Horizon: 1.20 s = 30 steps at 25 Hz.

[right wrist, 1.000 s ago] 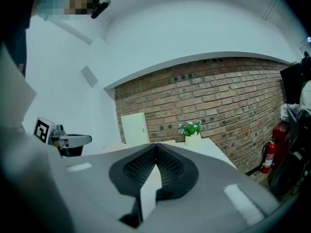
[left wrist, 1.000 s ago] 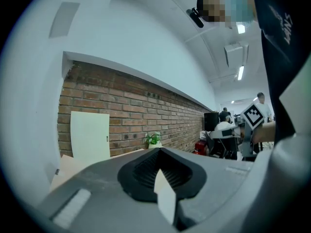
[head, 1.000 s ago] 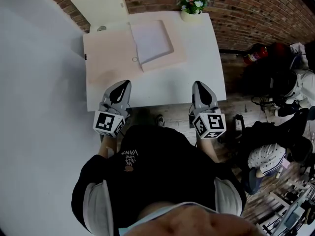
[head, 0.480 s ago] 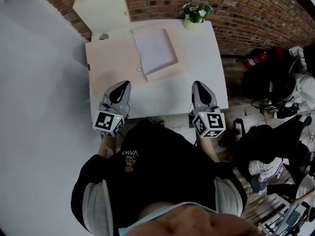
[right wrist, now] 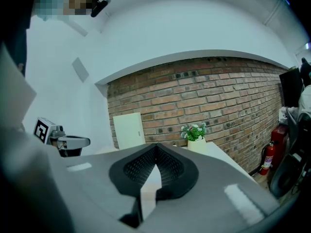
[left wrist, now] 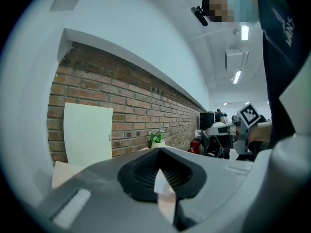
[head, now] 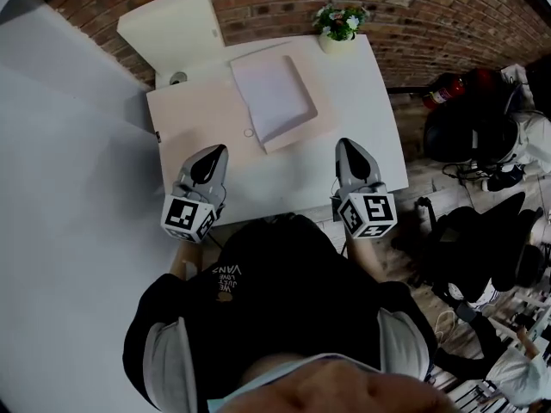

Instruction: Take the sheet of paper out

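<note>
**Both grippers clenched and empty, short of the paper**

The left gripper (head: 212, 153) and right gripper (head: 347, 146) are held side by side over the near edge of the white table (head: 366, 110). Each has its jaws pressed together with nothing between them. The sheet of paper (head: 272, 91) lies ahead of them, well apart from both. It rests on a pink folder (head: 202, 114) that spreads out in front of the left gripper. A potted plant (head: 341, 20) stands beyond the right gripper, by the brick wall (head: 430, 15).

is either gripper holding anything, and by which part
Nothing is held: the left gripper and right gripper are both shut and empty, apart from the sheet of paper.
</note>
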Each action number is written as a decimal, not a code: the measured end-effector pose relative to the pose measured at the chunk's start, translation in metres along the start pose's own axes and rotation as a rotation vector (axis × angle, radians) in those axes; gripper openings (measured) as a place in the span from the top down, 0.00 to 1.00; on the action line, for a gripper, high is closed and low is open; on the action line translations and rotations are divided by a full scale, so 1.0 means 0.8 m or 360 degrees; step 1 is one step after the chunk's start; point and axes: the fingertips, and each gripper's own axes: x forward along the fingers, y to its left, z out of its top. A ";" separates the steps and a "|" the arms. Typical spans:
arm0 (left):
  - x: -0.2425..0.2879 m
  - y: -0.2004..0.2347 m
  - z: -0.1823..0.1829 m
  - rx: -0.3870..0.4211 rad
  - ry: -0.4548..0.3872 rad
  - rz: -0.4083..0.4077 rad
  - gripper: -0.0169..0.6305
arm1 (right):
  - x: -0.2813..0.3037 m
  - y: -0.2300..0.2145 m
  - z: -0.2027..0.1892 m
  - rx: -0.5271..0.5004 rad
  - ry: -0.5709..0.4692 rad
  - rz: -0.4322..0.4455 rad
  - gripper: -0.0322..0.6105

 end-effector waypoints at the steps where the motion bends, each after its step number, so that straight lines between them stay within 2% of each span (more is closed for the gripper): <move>1: 0.002 0.003 -0.002 -0.0002 0.0006 -0.0016 0.97 | 0.003 0.000 -0.001 -0.0009 0.0010 -0.0010 0.95; 10: 0.022 0.019 -0.017 -0.0048 0.0047 -0.0025 0.97 | 0.028 -0.006 -0.009 -0.0067 0.0079 -0.0007 0.95; 20: 0.058 0.015 -0.021 -0.0127 0.0054 0.0199 0.97 | 0.073 -0.043 -0.004 -0.0137 0.0144 0.0195 0.95; 30: 0.083 0.007 -0.015 -0.0133 0.0057 0.0392 0.97 | 0.118 -0.077 0.008 -0.0176 0.0166 0.0352 0.95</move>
